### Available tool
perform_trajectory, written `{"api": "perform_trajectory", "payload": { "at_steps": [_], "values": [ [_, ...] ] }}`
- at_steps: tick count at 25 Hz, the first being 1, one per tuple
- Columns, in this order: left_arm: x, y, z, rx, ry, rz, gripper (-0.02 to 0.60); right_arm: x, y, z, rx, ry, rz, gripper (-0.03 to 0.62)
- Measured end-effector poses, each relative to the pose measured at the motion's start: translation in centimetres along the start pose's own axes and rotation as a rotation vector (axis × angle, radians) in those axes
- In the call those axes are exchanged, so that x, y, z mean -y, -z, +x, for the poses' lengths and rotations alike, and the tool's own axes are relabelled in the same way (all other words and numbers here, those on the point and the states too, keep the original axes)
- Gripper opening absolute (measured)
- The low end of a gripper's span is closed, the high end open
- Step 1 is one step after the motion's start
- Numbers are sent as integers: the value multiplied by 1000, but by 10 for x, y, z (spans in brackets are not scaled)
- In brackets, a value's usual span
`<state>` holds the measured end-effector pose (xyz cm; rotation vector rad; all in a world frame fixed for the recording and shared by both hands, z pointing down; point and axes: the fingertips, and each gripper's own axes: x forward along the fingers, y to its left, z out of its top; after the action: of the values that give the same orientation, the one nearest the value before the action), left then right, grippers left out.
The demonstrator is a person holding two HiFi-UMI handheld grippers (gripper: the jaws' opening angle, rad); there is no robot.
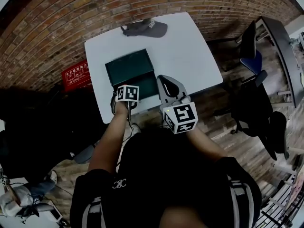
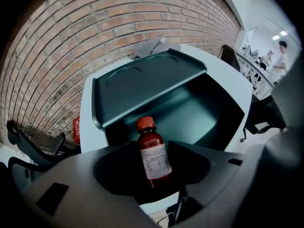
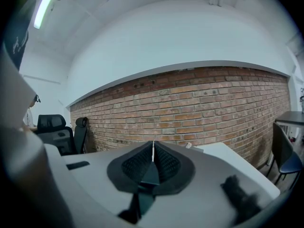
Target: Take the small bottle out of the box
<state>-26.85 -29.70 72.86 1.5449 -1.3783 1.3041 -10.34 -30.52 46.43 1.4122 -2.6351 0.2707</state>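
Small bottle [image 2: 153, 153], cylindrical, dark red with an orange screw cap and white paper label, we note upright between the spread jaws of the left gripper [image 2: 154, 161], touching neither, before the open dark-green box [image 2: 142, 82]; right gripper [image 3: 153, 156], ribbed pads pressed together, empty.

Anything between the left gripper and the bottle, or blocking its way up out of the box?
Nothing visible. The bottle stands between the left gripper's open jaws. The lid is swung back, so the box is open above it.
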Motion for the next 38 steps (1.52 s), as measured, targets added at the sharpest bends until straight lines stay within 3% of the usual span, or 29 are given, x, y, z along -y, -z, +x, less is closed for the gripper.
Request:
{"api": "perform_trajectory", "payload": {
  "at_steps": [4,10,12,15,17,26,30,35,38],
  "values": [
    [0,-1,6,-24,16,3,222,-1,1,0,-1,-6,-1,31],
    [0,-1,17,-95,21,110,219,-8,2,3,-5,-21,0,31],
    [0,-1,19,-110,9,167,224,-8,3,3,-8,-23,2,31],
    [5,-2,22,-119,-17,311,233,-6,7,3,-16,-20,6,31],
    [7,-2,23,-127,-23,358,230,-7,8,2,-17,-20,7,31],
    [9,3,20,-129,26,305,225,-7,8,-1,-14,-19,10,31],
    [16,-5,7,-41,50,288,225,-7,6,0,-10,-24,12,31],
    [32,-23,-21,168,109,314,225,-10,6,2,-8,-35,8,31],
    [33,-35,-45,296,118,281,225,-11,5,5,-9,-40,7,31]
  ]
}}
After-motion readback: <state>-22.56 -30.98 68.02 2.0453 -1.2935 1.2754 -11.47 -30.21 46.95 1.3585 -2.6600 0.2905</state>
